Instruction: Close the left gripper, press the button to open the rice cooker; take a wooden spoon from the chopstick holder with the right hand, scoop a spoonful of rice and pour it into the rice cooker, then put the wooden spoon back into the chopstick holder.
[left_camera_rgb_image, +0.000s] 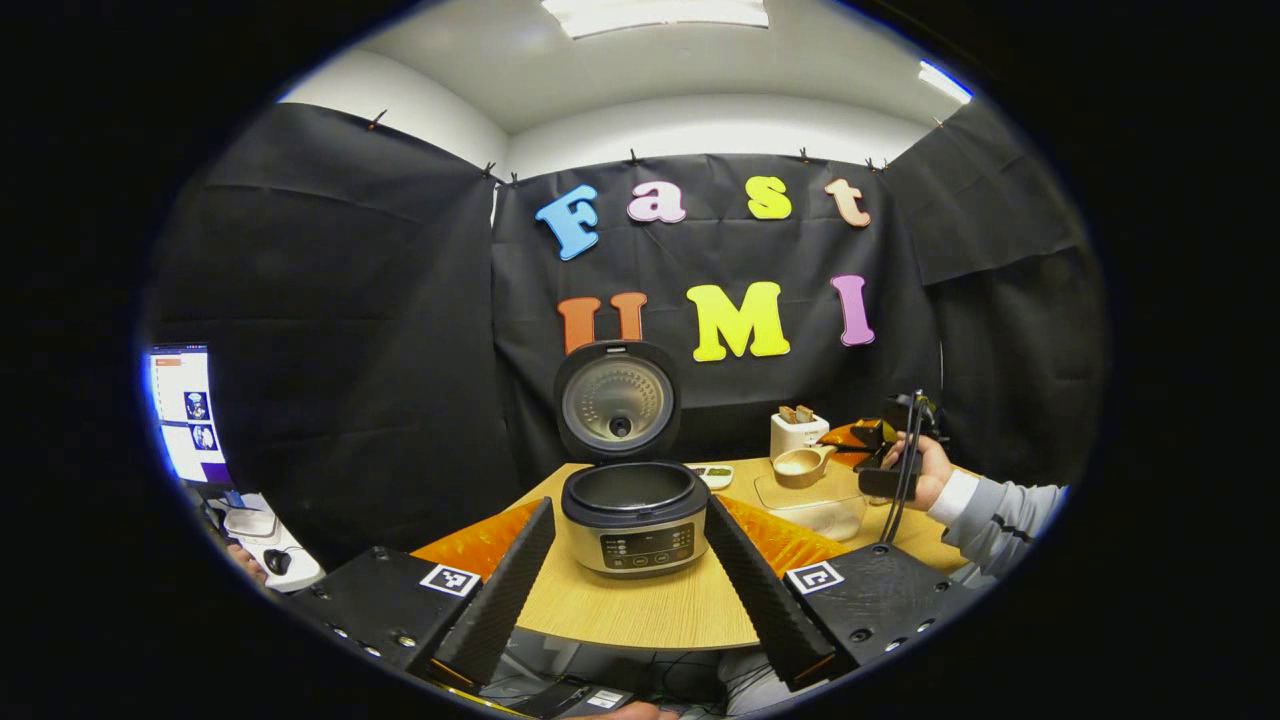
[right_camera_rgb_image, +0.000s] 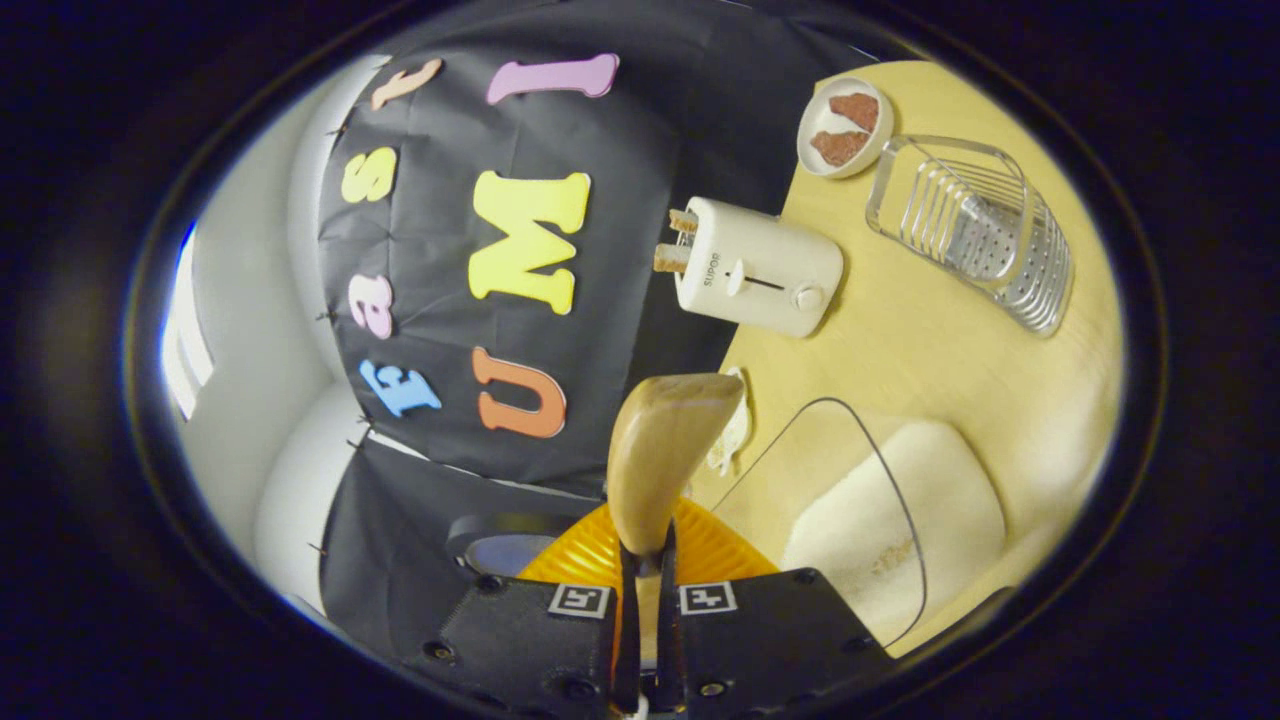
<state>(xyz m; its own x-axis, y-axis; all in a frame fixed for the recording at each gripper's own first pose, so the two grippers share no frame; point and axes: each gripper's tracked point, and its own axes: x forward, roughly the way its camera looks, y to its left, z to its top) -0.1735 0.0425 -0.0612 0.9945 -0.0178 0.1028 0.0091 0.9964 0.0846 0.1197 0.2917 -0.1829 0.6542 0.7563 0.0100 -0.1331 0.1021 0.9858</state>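
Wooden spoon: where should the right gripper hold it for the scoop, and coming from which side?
As it is gripped now: on the handle, from the end away from the bowl. The right gripper pinches the handle of the wooden spoon, so the wider bowl projects beyond the fingers, free to dip into the rice container.

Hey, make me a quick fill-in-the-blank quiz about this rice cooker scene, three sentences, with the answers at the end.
1. The lid of the rice cooker stands ____.
2. The right gripper is shut on the handle of the ____.
3. Slices of bread stick out of the white ____.

Missing words: open; wooden spoon; toaster.
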